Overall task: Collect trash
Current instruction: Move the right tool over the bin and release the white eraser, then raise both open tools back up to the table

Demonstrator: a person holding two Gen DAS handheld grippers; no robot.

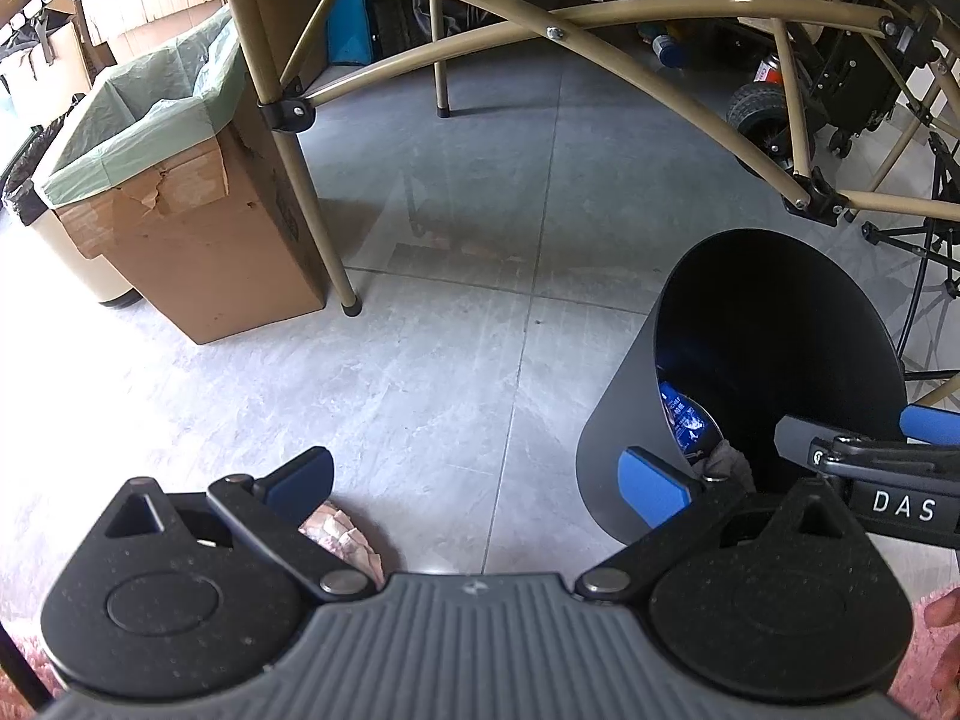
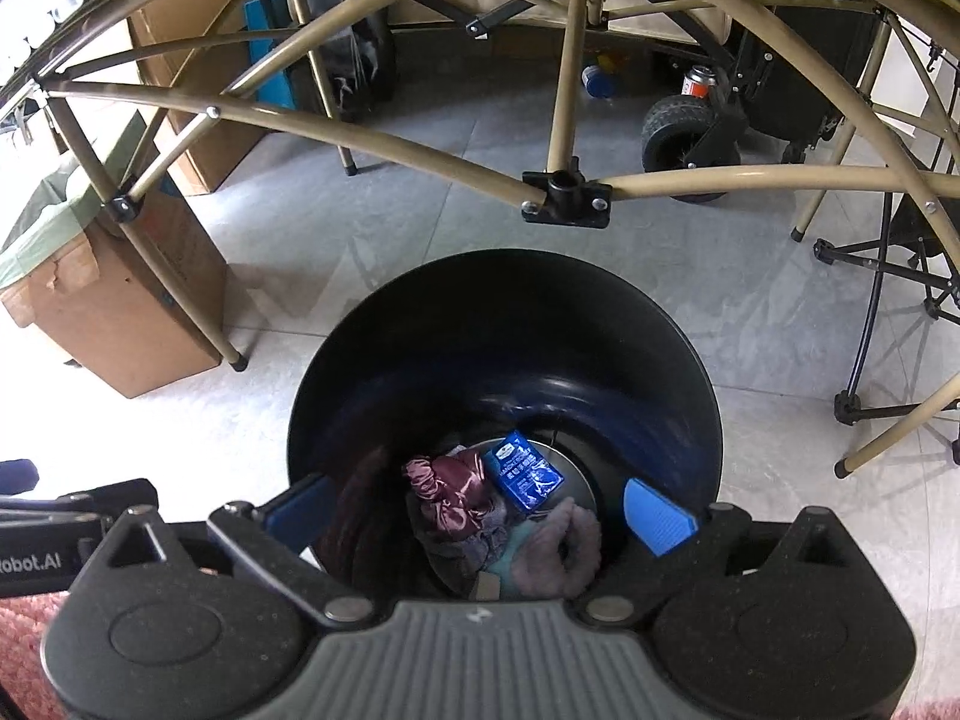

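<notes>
A black round bin [image 2: 504,312] stands on the grey tile floor; it also shows at the right in the left wrist view [image 1: 624,420]. Inside lie a blue packet [image 2: 525,471], a maroon satin piece [image 2: 447,489] and a fuzzy grey-pink item [image 2: 558,552]. My right gripper [image 2: 480,510] is open and empty, held over the bin's mouth. My left gripper [image 1: 477,483] is open and empty over the floor left of the bin. A pinkish crumpled item [image 1: 345,537] lies under its left finger. The right gripper's body [image 1: 870,462] reaches over the bin.
A cardboard box [image 1: 198,240] lined with a green bag stands at the left by a folding table's tan legs [image 1: 312,180]. A black wheeled cart [image 2: 690,138] and folding chair frames [image 2: 888,300] stand behind. Pink rug [image 2: 24,636] lies at the near edge.
</notes>
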